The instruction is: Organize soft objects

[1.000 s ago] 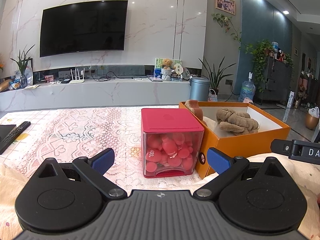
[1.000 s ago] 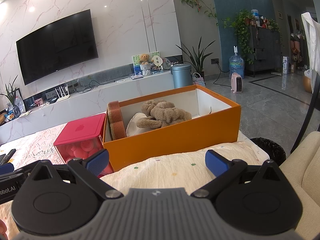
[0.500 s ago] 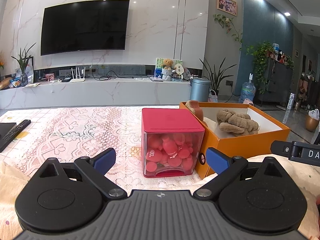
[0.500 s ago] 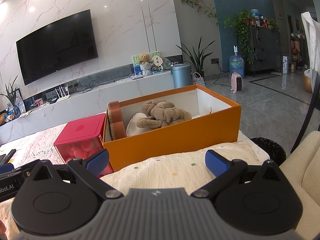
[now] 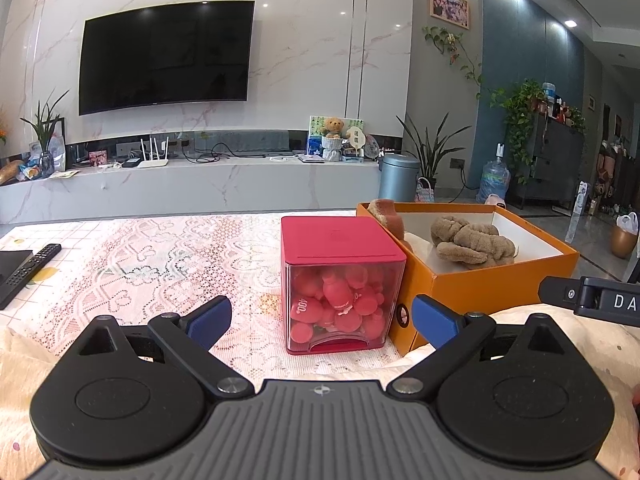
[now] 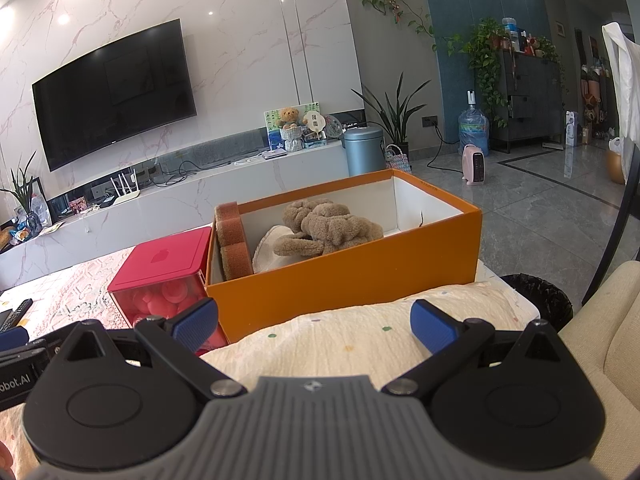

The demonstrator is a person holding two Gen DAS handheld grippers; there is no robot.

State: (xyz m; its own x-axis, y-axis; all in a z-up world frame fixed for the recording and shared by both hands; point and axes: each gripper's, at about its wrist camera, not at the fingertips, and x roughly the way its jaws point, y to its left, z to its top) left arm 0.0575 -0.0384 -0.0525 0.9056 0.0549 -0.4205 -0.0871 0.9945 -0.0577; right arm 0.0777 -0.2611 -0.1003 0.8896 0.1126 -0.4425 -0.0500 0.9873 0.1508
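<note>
The box (image 6: 348,276) is orange outside and white inside, holding a tan-brown plush toy (image 6: 328,228), a cream-white cloth (image 6: 268,250) and a rust-brown sponge-like piece (image 6: 234,240); just beside it stands a container (image 5: 340,284) with a solid red lid and clear walls showing red and pink pieces. The bench wears a pale pink lace cover (image 5: 160,264) with a floral openwork pattern, while the cushion (image 6: 344,340) in front is cream with small scattered dots of green, purple and orange. Both the left tongs (image 5: 322,320) and the right tongs (image 6: 314,326) are black with blue fingertips, and the remote (image 5: 28,270) is black.
</note>
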